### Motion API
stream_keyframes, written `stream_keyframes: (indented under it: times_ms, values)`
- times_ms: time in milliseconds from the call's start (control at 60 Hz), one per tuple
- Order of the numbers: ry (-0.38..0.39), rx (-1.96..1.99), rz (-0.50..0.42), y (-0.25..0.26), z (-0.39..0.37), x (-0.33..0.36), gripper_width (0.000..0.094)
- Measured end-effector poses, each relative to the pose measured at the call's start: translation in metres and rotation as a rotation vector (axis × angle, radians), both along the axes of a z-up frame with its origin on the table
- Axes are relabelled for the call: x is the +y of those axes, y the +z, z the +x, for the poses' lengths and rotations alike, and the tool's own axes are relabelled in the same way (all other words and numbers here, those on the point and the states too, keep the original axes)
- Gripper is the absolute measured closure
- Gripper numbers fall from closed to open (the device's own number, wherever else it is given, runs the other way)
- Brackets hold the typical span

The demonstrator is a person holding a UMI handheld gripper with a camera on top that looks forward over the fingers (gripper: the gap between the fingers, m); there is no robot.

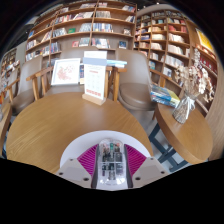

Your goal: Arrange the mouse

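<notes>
A clear-shelled mouse (111, 160), its dark inner parts showing through, sits lengthwise between my two fingers. My gripper (111, 158) is shut on the mouse, with the pink pads (88, 158) pressing on both of its sides. It is held above the near edge of a round wooden table (60, 125). I cannot tell whether the mouse's underside touches the table.
A standing card sign (94, 82) and a white board (66, 72) stand at the table's far side, with chairs (135, 92) behind. A second round table (188, 135) with items on it is at the right. Bookshelves (95, 25) line the back.
</notes>
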State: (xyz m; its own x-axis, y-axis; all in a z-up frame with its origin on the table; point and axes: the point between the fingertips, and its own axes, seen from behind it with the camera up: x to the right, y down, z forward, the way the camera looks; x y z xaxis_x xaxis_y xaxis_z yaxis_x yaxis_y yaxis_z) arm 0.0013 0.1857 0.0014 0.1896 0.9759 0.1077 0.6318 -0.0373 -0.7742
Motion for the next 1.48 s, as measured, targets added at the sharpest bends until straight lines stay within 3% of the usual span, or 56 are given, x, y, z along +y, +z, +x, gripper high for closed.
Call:
stream_keyframes:
  times_ms: [117,217,250,300,350,417,683,1000,1283,1483]
  values:
    - [-0.006,0.006,-0.019,-0.013,0.003,0.003,0.052]
    - [-0.007,0.013,-0.027,-0.013,0.003,0.004,0.0437]
    - [-0.017,0.019,-0.017,-0.011,0.004,0.008,0.033]
    - [-0.039,0.032,0.011,-0.003,0.007,0.012,0.0069]
    - [-0.044,0.047,0.031,0.008,0.012,0.01,0.0124]
    - [-0.038,0.079,0.039,0.03,0.025,0.0,0.0076]
    - [-0.007,0.188,-0.001,0.098,0.136,-0.096,0.0084]
    - [0.064,0.148,-0.03,0.081,0.254,-0.179,0.0085]
    - [0.078,0.145,0.065,0.073,0.275,-0.178,0.0085]
    - [0.087,0.146,0.072,0.061,0.282,-0.184,0.0086]
